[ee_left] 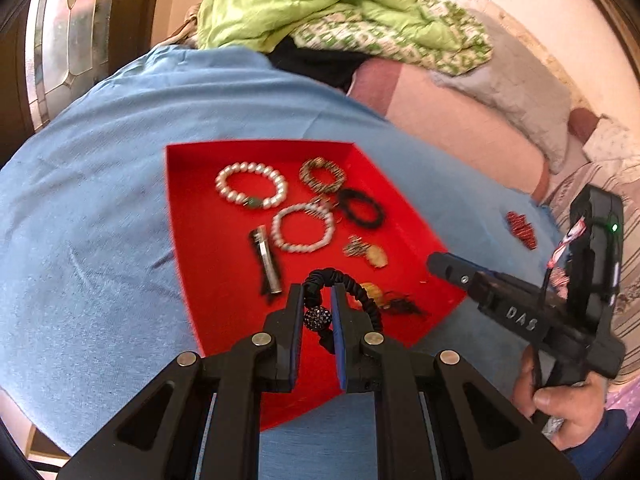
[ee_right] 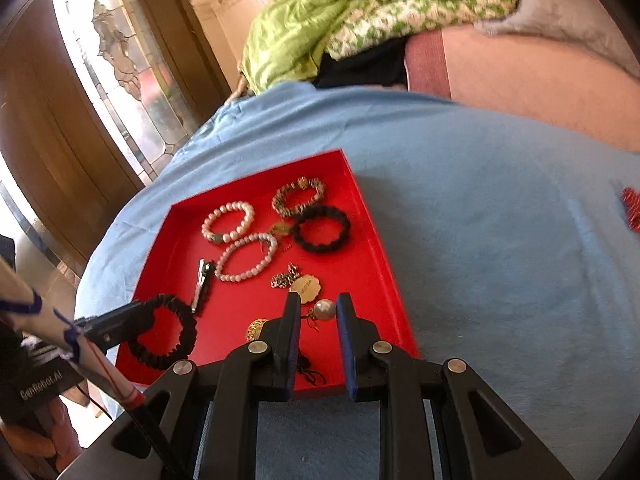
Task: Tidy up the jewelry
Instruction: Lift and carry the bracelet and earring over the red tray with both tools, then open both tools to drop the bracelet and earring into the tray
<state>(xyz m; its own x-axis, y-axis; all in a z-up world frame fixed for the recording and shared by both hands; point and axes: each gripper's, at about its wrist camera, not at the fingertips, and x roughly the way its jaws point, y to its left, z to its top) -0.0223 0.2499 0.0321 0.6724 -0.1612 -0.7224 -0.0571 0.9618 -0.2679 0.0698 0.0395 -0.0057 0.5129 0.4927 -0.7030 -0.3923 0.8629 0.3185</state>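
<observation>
A red tray [ee_left: 192, 216] [ee_right: 160, 248] lies on a blue cloth and holds two pearl bracelets [ee_left: 251, 190] [ee_right: 229, 222], a patterned bracelet [ee_left: 322, 175] [ee_right: 298, 197], a black bracelet [ee_left: 360, 209] [ee_right: 320, 229], a hair clip [ee_left: 266, 260] [ee_right: 200, 282] and gold pendants [ee_left: 366, 252] [ee_right: 298, 282]. My left gripper [ee_left: 317, 296] [ee_right: 132, 312] is shut on a black braided bracelet with a sparkly bead [ee_left: 318, 317] [ee_right: 170, 340], above the tray's near part. My right gripper [ee_right: 318, 304] [ee_left: 434, 262] stands open around a pearl earring [ee_right: 325, 309] at the tray's near right.
A red item [ee_left: 520, 229] [ee_right: 632, 208] lies on the blue cloth [ee_left: 100, 200] [ee_right: 480, 240] right of the tray. A green quilt [ee_left: 320, 4] [ee_right: 360, 16] and pillows are heaped behind. A glass door [ee_left: 68, 40] [ee_right: 120, 56] stands at the left.
</observation>
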